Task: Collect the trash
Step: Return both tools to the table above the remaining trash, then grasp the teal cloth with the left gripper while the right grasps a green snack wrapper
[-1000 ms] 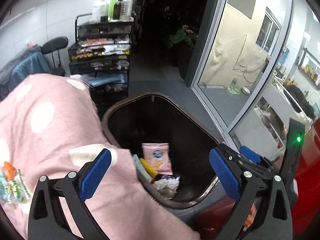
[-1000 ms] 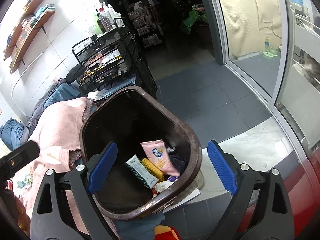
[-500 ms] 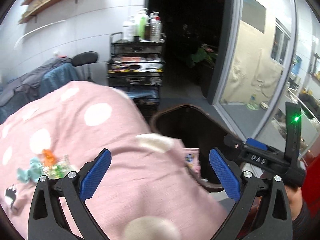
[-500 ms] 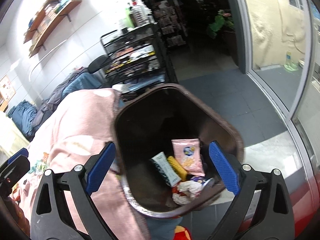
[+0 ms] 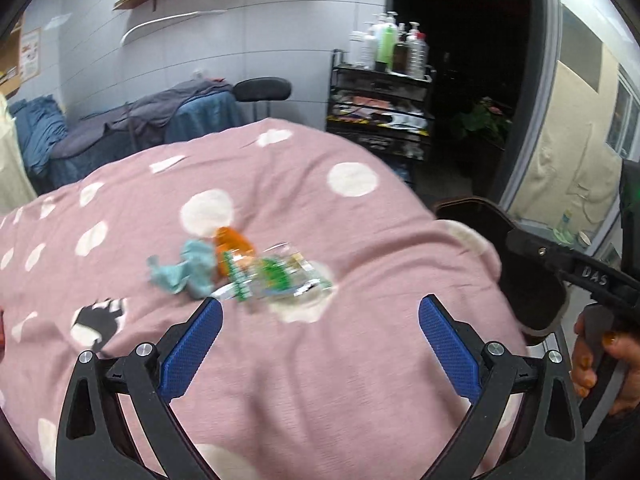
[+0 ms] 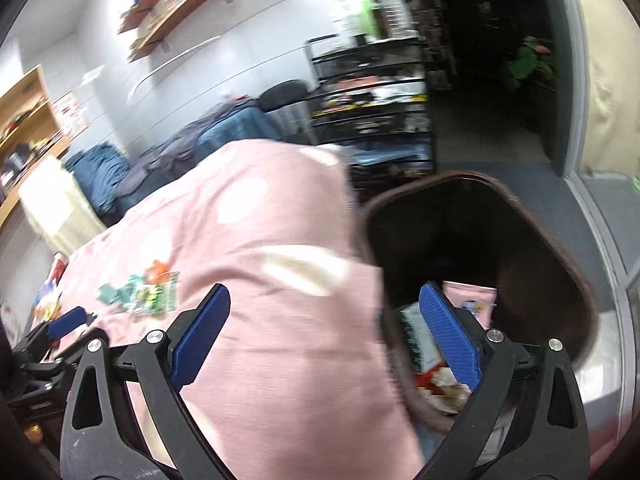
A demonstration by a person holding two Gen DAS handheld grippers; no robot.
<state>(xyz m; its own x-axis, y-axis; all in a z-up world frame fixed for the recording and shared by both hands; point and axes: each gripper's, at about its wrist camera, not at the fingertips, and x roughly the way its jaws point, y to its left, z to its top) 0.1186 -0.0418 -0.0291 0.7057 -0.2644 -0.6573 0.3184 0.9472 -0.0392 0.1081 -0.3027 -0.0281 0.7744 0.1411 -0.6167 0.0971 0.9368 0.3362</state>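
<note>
Trash lies in a small heap on the pink polka-dot blanket (image 5: 320,360): a crumpled teal wrapper (image 5: 184,270), an orange scrap (image 5: 230,246) and a clear green-printed packet (image 5: 280,276), touching one another. The left claw (image 5: 320,344) hangs spread wide and empty just short of the heap. The right claw (image 6: 324,336) is also wide open and empty, one blue pad over the blanket, the other over the brown trash bin (image 6: 560,240) beside the blanket, where a pink snack bag (image 6: 476,300) and other wrappers lie.
</note>
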